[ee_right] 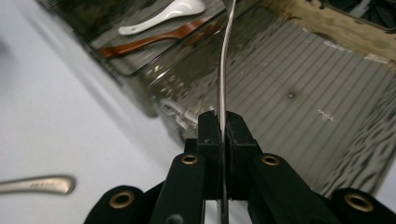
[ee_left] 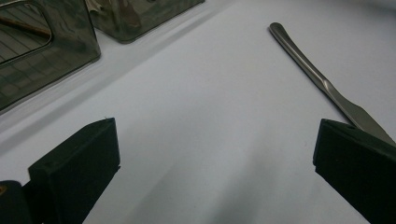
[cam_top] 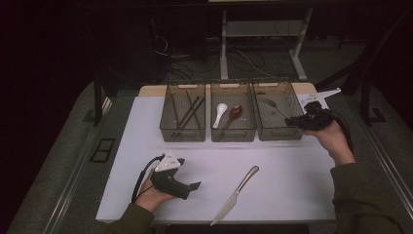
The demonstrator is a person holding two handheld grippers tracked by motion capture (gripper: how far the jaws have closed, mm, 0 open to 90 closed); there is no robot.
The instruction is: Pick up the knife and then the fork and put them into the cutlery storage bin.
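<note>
My right gripper (cam_top: 294, 120) (ee_right: 223, 117) is shut on the thin handle of a metal fork (cam_top: 273, 106) (ee_right: 224, 60), which it holds over the right-hand smoked-plastic bin (cam_top: 278, 134) (ee_right: 299, 93). The fork's head points into that bin. Near the table's front edge my left gripper (cam_top: 194, 187) (ee_left: 215, 135) rests in the person's hand, open, with bare tabletop between its jaws. A table knife (cam_top: 236, 193) (ee_left: 327, 86) lies on the white tabletop to its right, blade toward the front edge; its handle end (ee_right: 39, 184) is seen from the right gripper view.
Three bins stand in a row at the back. The left bin (cam_top: 182, 134) holds dark chopsticks (cam_top: 190, 111). The middle bin (cam_top: 233, 134) holds a white spoon (cam_top: 220, 113) and a brown spoon (cam_top: 234, 113). The white tabletop (cam_top: 292, 165) ends close behind the bins.
</note>
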